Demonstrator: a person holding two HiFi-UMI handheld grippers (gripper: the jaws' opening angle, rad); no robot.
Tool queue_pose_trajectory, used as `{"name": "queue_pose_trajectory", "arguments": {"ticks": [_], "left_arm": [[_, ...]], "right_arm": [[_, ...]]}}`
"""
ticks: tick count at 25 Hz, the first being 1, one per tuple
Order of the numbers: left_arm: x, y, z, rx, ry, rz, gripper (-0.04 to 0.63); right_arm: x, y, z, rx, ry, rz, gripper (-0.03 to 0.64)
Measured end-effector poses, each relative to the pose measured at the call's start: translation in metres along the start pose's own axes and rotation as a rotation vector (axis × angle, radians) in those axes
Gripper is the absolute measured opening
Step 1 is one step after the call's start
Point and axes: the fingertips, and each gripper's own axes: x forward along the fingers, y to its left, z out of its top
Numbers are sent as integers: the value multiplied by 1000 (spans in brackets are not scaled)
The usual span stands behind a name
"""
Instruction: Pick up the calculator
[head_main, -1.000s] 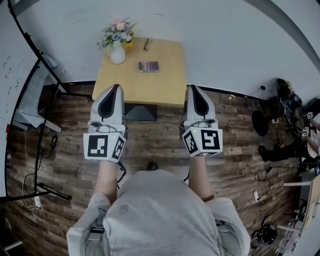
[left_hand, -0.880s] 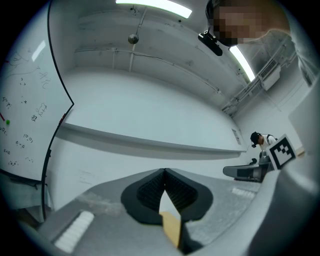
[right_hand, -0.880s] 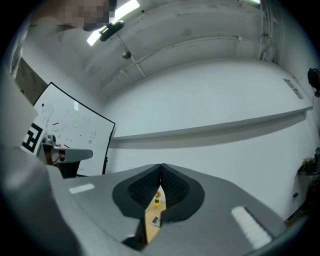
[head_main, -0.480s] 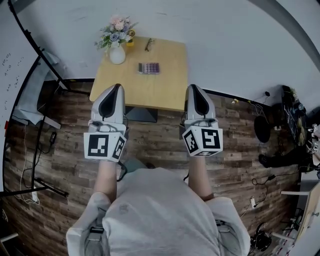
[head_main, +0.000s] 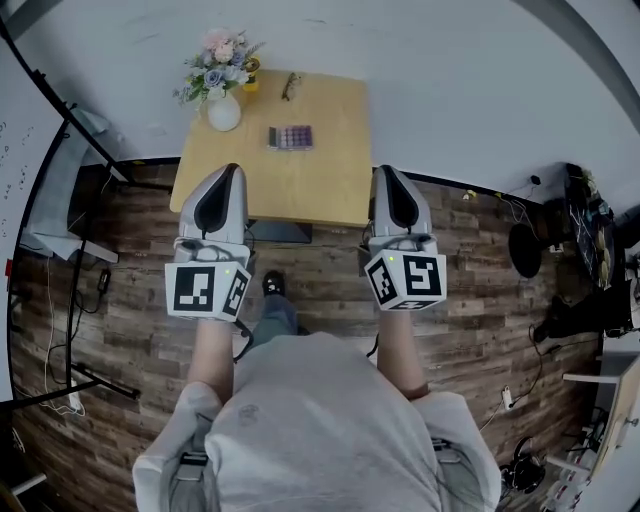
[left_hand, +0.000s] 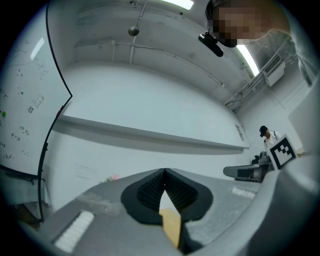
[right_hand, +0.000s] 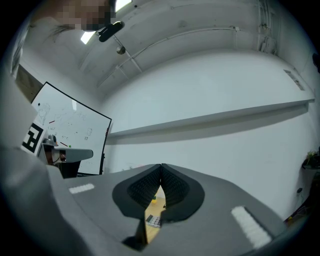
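Calculator (head_main: 290, 137): a small flat unit with rows of dark keys, lying on the far half of a square wooden table (head_main: 318, 180), closer to the wall than to the near edge. To its left, apart from it, stands a white vase (head_main: 223, 112) holding a bouquet of pink and pale flowers (head_main: 215, 62); a small yellow object (head_main: 250, 86) sits just behind the vase. A pair of glasses (head_main: 291, 86) lies beyond the calculator, near the table's far edge. Plain wood shows between the calculator and the near edge. The left gripper (head_main: 234, 170) and right gripper (head_main: 386, 170) are held side by side in front of the person, their tips overlapping the table's near edge in the head view, well apart from the calculator; each carries a marker cube (head_main: 208, 290). In the left gripper view the jaws (left_hand: 164, 172) are pressed together with nothing between them. In the right gripper view the jaws (right_hand: 160, 168) are likewise closed and empty, and the calculator (right_hand: 153, 221) shows on the tabletop through the gap beneath the pads. A shoe (head_main: 272, 285) steps on the plank floor (head_main: 320, 290) between the forearms. A whiteboard (head_main: 22, 150) on a dark stand is at the left; cables and dark equipment (head_main: 580, 230) are at the right.
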Motion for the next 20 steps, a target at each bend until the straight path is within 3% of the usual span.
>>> {"name": "queue_pose_trajectory", "arguments": {"ticks": [20], "left_arm": [[123,63,-23,-1,13,-40,5]], "right_arm": [[127,-34,-23,10,1,-38,-2]]}}
